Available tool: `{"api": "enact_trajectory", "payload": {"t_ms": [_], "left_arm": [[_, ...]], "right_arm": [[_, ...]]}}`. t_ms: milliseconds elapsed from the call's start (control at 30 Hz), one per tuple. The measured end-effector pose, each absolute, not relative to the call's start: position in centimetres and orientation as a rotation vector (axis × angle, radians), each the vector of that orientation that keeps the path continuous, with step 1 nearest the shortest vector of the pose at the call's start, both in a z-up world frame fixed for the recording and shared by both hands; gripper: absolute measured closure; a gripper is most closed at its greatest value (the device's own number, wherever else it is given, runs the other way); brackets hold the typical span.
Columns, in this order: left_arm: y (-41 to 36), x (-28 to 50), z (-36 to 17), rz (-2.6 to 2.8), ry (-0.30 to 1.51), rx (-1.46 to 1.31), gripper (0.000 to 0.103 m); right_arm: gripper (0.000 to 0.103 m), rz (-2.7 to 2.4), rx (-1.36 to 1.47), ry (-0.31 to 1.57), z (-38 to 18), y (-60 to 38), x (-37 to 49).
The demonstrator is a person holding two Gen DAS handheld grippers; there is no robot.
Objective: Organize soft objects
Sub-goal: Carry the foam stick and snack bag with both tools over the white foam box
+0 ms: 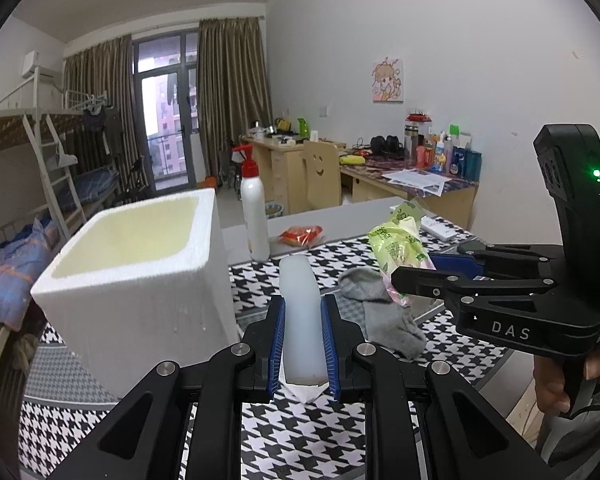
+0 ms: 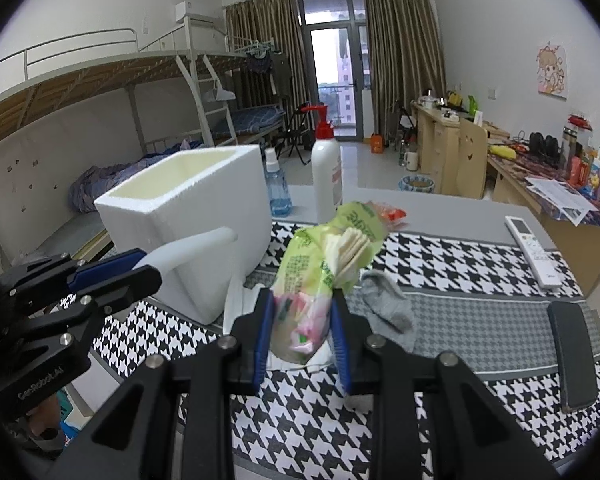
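A translucent white soft tube [image 1: 302, 320] is being clamped between the blue pads of the left gripper [image 1: 303, 344], above the houndstooth-patterned tablecloth [image 1: 300, 440], beside the white foam box [image 1: 140, 272]. A green plastic tissue pack [image 2: 320, 268] is being gripped by the right gripper [image 2: 302, 336], above a grey sock [image 2: 388, 304].
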State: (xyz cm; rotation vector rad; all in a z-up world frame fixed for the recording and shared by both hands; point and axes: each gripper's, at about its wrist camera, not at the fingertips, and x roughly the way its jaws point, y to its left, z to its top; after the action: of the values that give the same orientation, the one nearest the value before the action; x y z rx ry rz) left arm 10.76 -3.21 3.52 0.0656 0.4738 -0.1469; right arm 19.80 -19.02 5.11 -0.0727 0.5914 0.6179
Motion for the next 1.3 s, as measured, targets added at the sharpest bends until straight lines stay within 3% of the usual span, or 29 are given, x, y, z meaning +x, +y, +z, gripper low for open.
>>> {"api": "enact_trajectory", "payload": {"t_ms": [1300], "left_arm": [[-0.1,12.3,8.0,-0.095,0.328,0.070,0.083]], "right_arm": [[0.071,0.633,-0.049,0.455,9.2,-18.3,20.9]]}}
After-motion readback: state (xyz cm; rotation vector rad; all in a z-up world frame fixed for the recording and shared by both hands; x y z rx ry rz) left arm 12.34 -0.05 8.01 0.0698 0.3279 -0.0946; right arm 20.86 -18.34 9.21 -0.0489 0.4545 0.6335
